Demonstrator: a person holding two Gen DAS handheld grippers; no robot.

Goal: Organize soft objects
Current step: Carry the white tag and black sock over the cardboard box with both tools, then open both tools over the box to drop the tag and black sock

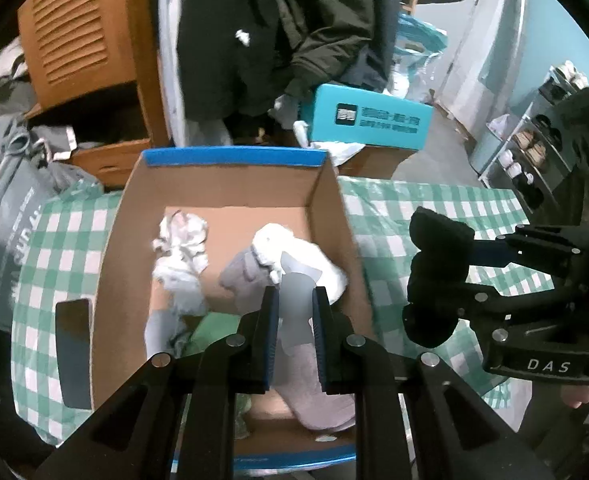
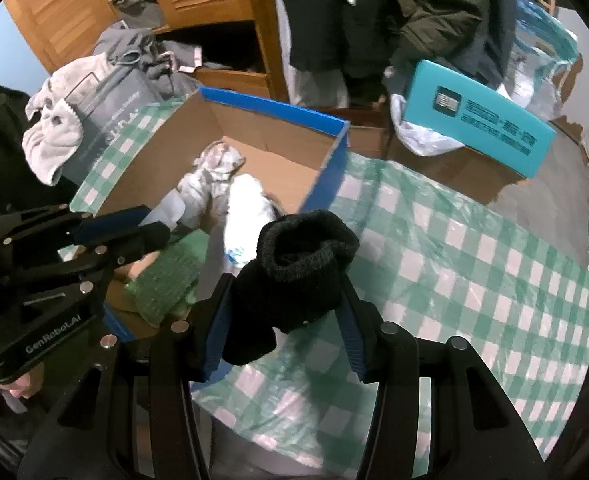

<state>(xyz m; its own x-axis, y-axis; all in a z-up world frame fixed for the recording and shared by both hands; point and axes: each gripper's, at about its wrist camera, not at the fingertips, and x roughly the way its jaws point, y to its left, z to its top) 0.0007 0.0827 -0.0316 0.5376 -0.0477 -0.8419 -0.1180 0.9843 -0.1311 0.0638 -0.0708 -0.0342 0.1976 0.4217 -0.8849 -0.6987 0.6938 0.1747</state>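
Note:
An open cardboard box (image 1: 230,188) with blue rims stands on the checked table; it also shows in the right wrist view (image 2: 278,132). Inside lie a patterned white cloth (image 1: 182,240), a white sock (image 1: 294,256), a grey-lilac sock (image 1: 310,384) and a green cloth (image 2: 166,280). My left gripper (image 1: 296,300) hovers over the box, jaws a little apart around the lilac sock, grip unclear. My right gripper (image 2: 282,296) is shut on a black sock (image 2: 294,264), held above the table just right of the box; it shows in the left wrist view (image 1: 434,276).
A green-white checked cloth (image 2: 454,264) covers the table. A dark phone (image 1: 72,348) lies left of the box. Behind stand a teal box (image 1: 366,118), a wooden cabinet (image 1: 78,40), hanging dark coats (image 1: 278,28) and grey bags with clothes (image 2: 94,92).

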